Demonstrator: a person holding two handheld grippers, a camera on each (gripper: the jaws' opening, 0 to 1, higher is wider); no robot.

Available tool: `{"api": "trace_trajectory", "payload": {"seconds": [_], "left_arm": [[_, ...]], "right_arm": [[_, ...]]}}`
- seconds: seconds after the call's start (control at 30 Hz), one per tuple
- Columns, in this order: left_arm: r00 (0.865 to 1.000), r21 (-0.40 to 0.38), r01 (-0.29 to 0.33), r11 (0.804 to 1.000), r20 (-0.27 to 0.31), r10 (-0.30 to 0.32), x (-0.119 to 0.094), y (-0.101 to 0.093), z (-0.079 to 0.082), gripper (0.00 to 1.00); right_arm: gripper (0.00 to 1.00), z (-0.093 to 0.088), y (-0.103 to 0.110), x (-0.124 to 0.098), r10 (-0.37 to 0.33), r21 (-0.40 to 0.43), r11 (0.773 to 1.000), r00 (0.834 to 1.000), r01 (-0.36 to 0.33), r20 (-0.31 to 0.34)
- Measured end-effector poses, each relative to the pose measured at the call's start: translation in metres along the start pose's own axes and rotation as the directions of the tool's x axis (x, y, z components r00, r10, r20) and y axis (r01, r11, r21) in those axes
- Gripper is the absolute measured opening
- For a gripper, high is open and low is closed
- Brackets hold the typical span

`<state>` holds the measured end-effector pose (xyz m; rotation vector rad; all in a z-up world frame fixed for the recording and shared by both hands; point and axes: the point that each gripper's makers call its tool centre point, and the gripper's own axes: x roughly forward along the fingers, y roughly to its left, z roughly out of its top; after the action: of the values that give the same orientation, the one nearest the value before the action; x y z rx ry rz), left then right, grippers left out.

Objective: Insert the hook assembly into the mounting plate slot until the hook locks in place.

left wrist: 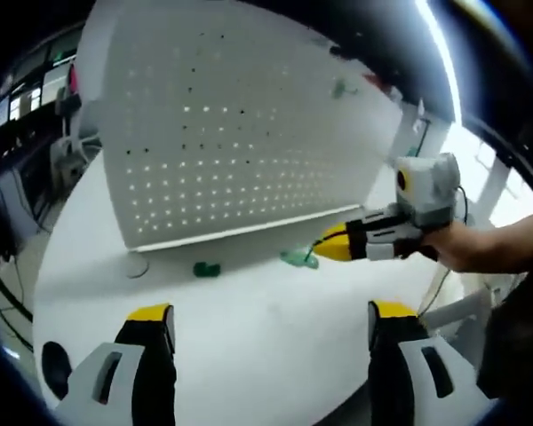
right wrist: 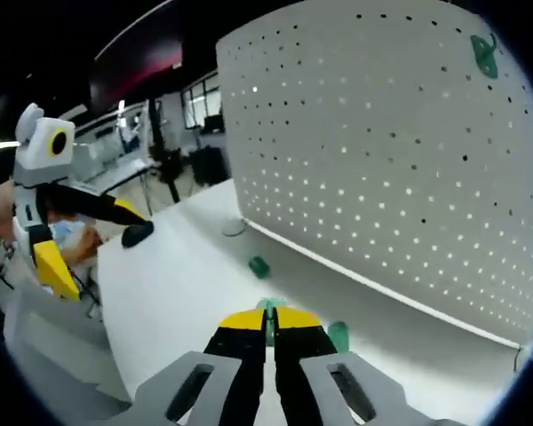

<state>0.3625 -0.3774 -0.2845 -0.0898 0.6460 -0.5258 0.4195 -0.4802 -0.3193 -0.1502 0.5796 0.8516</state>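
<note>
A white perforated mounting plate [left wrist: 240, 133] [right wrist: 400, 151] stands upright on the white table [left wrist: 266, 328]. One green hook [right wrist: 484, 53] [left wrist: 339, 87] hangs high on the plate. My right gripper [right wrist: 266, 318] is low over the table in front of the plate, its jaws shut on a thin green hook piece [right wrist: 266, 307]. The left gripper view shows this right gripper [left wrist: 324, 247] coming in from the right, its tips at a green piece [left wrist: 299, 258]. A second green piece [left wrist: 206, 268] [right wrist: 259, 265] lies loose near the plate's foot. My left gripper [left wrist: 271, 311] [right wrist: 102, 253] is open and holds nothing.
Another green bit [right wrist: 338, 335] lies just right of my right jaw. A black round object [right wrist: 138, 233] [left wrist: 55, 368] sits near the table's edge. A person's hand [left wrist: 466, 248] holds the right gripper. Desks and equipment stand beyond the table.
</note>
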Motion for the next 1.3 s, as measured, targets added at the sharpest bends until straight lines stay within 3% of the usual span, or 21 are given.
{"api": "trace_trajectory", "payload": {"seconds": [0.07, 0.13, 0.27, 0.37, 0.57, 0.63, 0.73, 0.93, 1.03, 1.17, 1.23, 1.27, 1.3], "left_arm": [[0.999, -0.035, 0.016, 0.999, 0.029, -0.015, -0.001, -0.003, 0.006, 0.88], [1.0, -0.034, 0.022, 0.999, 0.018, -0.021, 0.0, -0.005, 0.005, 0.87], [0.998, -0.023, 0.061, 0.998, 0.0, -0.061, 0.003, -0.015, 0.003, 0.74], [0.994, -0.087, 0.103, 0.991, -0.016, -0.105, 0.005, -0.024, 0.001, 0.62], [0.986, -0.16, 0.163, 0.974, 0.002, -0.165, 0.008, -0.037, 0.005, 0.55], [0.982, -0.23, 0.186, 0.955, 0.009, -0.189, 0.008, -0.043, 0.007, 0.54], [0.977, -0.252, 0.21, 0.945, 0.028, -0.209, 0.008, -0.049, 0.009, 0.54], [0.954, -0.301, 0.295, 0.907, 0.032, -0.3, 0.006, -0.068, 0.006, 0.31], [0.943, -0.342, 0.324, 0.882, 0.045, -0.329, 0.005, -0.073, 0.005, 0.22], [0.929, -0.368, 0.359, 0.857, 0.053, -0.366, 0.002, -0.08, 0.006, 0.12], [0.914, -0.386, 0.394, 0.834, 0.064, -0.401, 0.0, -0.086, 0.008, 0.07], [0.921, -0.385, 0.377, 0.842, 0.059, -0.386, 0.001, -0.083, 0.006, 0.07], [0.916, -0.388, 0.387, 0.837, 0.06, -0.396, 0.0, -0.085, 0.007, 0.07]], "right_arm": [[0.0, 0.004, 0.009, -0.008, 0.023, -0.019, 1.0, 1.0, -0.023, 0.017], [0.0, 0.007, 0.017, -0.014, 0.048, -0.021, 0.999, 0.998, -0.048, 0.033], [0.0, 0.016, 0.038, -0.03, 0.108, -0.049, 0.993, 0.991, -0.104, 0.078], [0.0, 0.022, 0.051, -0.039, 0.153, -0.046, 0.988, 0.981, -0.149, 0.116], [0.0, 0.028, 0.072, -0.055, 0.228, -0.137, 0.969, 0.961, -0.207, 0.154], [0.0, 0.029, 0.079, -0.06, 0.255, -0.161, 0.96, 0.953, -0.229, 0.164], [0.0, 0.028, 0.087, -0.066, 0.285, -0.189, 0.949, 0.944, -0.253, 0.168], [0.0, 0.031, 0.098, -0.076, 0.33, -0.231, 0.93, 0.926, -0.285, 0.187], [0.0, 0.036, 0.101, -0.08, 0.338, -0.293, 0.917, 0.918, -0.272, 0.206], [0.0, 0.037, 0.103, -0.083, 0.358, -0.297, 0.911, 0.908, -0.288, 0.216], [0.0, 0.037, 0.103, -0.084, 0.364, -0.308, 0.906, 0.906, -0.291, 0.216], [0.0, 0.037, 0.103, -0.085, 0.366, -0.306, 0.906, 0.905, -0.292, 0.219], [0.0, 0.037, 0.103, -0.085, 0.368, -0.306, 0.905, 0.904, -0.294, 0.218]]}}
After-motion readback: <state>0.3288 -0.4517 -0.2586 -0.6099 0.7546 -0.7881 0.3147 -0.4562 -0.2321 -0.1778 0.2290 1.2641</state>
